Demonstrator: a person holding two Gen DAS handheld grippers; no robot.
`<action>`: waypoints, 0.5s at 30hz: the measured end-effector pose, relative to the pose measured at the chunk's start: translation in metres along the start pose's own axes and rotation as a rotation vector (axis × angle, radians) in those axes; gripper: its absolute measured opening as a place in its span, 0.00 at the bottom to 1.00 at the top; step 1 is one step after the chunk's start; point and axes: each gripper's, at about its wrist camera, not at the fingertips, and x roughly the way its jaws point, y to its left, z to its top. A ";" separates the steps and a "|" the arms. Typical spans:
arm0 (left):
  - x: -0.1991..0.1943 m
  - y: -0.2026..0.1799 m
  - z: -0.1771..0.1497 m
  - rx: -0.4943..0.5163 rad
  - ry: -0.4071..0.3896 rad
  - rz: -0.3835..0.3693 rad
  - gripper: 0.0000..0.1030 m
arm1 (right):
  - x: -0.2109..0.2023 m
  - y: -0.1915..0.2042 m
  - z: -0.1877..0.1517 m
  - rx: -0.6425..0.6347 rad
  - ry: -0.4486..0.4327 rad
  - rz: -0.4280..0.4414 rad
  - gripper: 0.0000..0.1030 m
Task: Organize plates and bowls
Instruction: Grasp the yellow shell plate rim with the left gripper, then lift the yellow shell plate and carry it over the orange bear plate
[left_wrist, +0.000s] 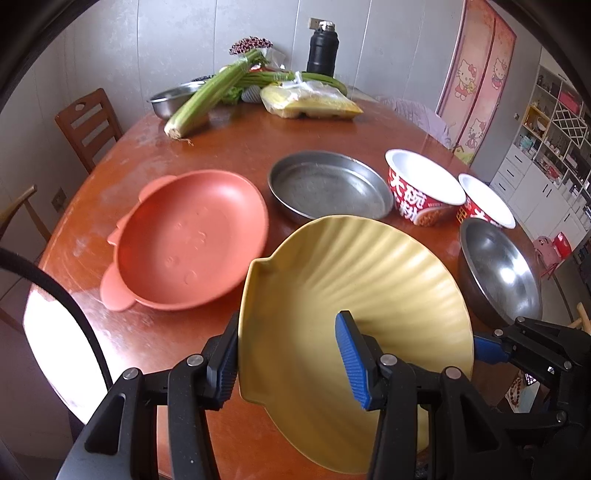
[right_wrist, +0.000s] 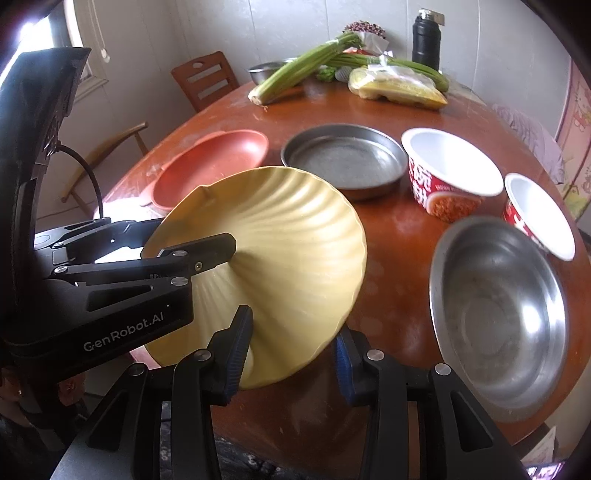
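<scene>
1. Yellow shell plate (left_wrist: 354, 295) tilted above tabletop (left_wrist: 240, 155), both grippers straddling its rim.
2. Left gripper (left_wrist: 291, 360) fingers wide; right gripper (right_wrist: 293, 356) likewise; actual clamping unclear.
3. Probably bound for the pink plate (left_wrist: 192, 240).
</scene>
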 end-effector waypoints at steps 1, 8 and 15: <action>-0.002 0.002 0.002 -0.002 -0.005 0.005 0.48 | -0.001 0.002 0.002 -0.005 -0.004 0.003 0.41; -0.015 0.022 0.019 -0.017 -0.054 0.037 0.48 | -0.001 0.020 0.027 -0.043 -0.035 0.022 0.42; -0.019 0.052 0.040 -0.051 -0.087 0.059 0.48 | 0.005 0.040 0.058 -0.083 -0.059 0.039 0.42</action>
